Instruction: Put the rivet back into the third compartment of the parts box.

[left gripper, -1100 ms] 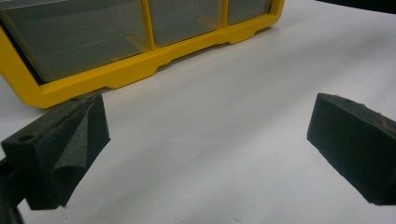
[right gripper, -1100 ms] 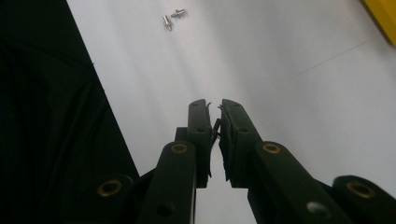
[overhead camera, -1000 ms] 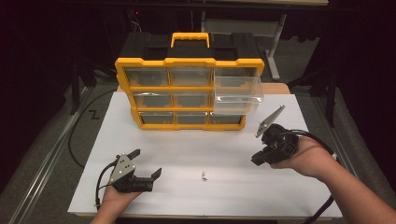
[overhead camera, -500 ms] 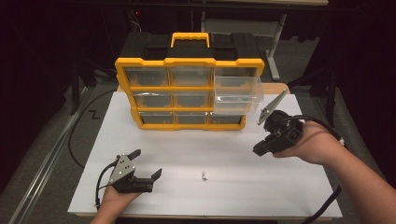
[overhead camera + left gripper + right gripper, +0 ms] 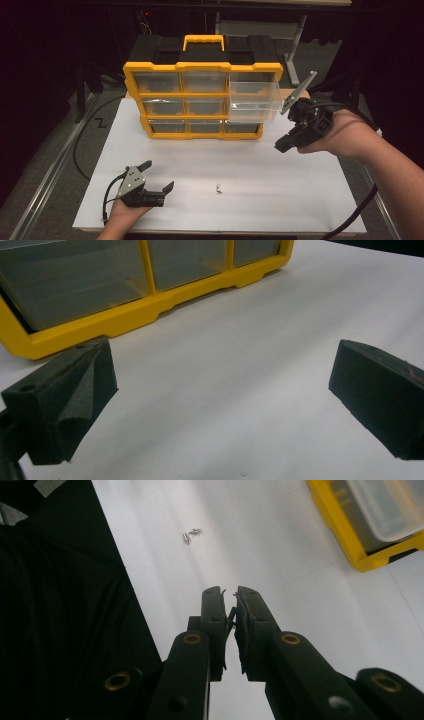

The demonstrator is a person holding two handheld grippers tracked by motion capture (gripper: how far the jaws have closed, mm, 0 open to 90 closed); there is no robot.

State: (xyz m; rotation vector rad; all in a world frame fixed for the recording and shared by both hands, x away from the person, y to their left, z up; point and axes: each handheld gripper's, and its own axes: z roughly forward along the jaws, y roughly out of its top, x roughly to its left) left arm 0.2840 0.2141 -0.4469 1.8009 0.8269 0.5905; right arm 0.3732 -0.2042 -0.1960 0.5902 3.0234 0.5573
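High view: right claw [image 5: 281, 146] pinches a small screw [image 5: 229, 611] beside the open drawer [image 5: 252, 100] | left claw [image 5: 157, 176] spread on counter [image 5: 300, 200] | loose screws [image 5: 218, 188] between.

No readable text, label or number anywhere

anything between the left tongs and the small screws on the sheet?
Nothing. In the high view, bare white sheet separates the open left tongs from the small screws.
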